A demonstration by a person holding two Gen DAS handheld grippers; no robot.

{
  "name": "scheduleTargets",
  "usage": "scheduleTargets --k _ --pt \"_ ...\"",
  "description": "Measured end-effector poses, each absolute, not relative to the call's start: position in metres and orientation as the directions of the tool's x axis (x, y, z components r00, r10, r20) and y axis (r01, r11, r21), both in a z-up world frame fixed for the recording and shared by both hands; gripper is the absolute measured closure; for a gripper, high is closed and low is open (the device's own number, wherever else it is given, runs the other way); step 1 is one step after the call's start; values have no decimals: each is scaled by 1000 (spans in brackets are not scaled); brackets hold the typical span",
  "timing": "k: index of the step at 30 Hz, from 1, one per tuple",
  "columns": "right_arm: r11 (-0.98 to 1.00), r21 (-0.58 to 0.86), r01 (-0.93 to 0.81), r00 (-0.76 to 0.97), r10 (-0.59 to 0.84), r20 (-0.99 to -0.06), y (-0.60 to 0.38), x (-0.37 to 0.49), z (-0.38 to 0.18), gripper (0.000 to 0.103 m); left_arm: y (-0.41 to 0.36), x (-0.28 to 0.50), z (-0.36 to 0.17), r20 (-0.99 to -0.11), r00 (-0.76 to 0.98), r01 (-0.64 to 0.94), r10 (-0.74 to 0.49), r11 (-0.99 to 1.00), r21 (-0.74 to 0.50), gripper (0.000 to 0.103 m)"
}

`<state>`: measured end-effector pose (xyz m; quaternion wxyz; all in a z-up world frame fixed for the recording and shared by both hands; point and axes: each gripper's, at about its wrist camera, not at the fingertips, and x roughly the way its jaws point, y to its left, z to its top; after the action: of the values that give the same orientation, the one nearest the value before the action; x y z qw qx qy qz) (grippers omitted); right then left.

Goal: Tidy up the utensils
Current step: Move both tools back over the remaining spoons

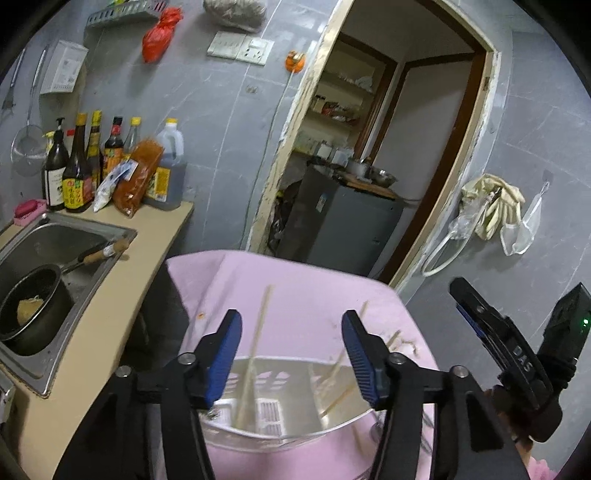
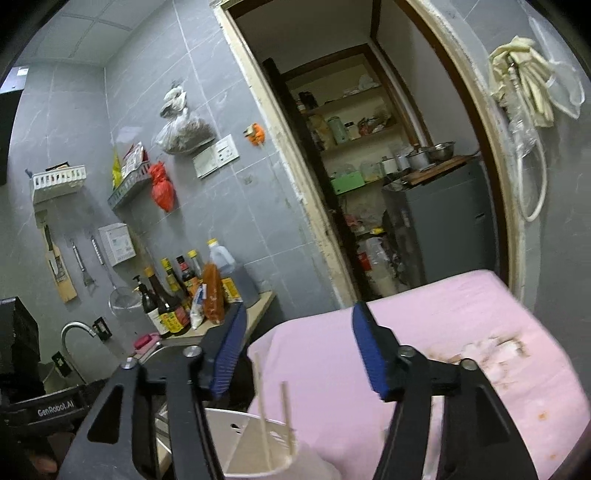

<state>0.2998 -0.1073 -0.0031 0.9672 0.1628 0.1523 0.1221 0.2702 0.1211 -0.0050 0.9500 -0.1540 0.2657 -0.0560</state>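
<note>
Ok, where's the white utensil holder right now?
In the left wrist view the white utensil holder sits low centre on the pink cloth, just below the open left gripper, with chopsticks standing in it.

The left hand-held gripper (image 1: pixel 291 332) is black with ribbed blue pads (image 1: pixel 223 360); the right hand-held gripper (image 2: pixel 299 350) matches, black with blue pads (image 2: pixel 369 354). A pale pink cloth (image 1: pixel 306 291) with brownish-orange stains covers the tabletop. The slotted plastic utensil basket (image 1: pixel 273 406) is white, and the wooden chopsticks (image 1: pixel 255 347) in it are pale tan. The counter (image 1: pixel 110 280) is beige, the sink (image 1: pixel 44 240) steel grey, and the pot (image 1: pixel 33 306) black. The wall tiles (image 1: pixel 229 122) are grey with faint white veining. A knotted plastic bag (image 1: pixel 159 35) is bright red.
</note>
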Motion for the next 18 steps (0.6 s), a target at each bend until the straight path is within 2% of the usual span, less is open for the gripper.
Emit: scheduleTargets --k 4,6,10,12,18 --pt "940 307 -151 937 235 -259 -135 286 10 29 98 266 5 -439 878 55 -191 951 -305 35" --pt "949 285 -134 941 212 -265 -148 280 15 25 84 264 9 -418 888 67 -189 955 -290 27" --pt "965 244 -97 945 167 -283 -174 266 21 17 54 256 15 -380 906 91 -185 963 -253 19" --pt "970 228 -86 946 151 -287 -186 260 23 13 38 253 15 -366 913 100 -182 968 -231 11" --pt "984 172 -56 944 108 -310 -219 247 23 8 -1 246 12 -354 916 126 -189 973 -192 10"
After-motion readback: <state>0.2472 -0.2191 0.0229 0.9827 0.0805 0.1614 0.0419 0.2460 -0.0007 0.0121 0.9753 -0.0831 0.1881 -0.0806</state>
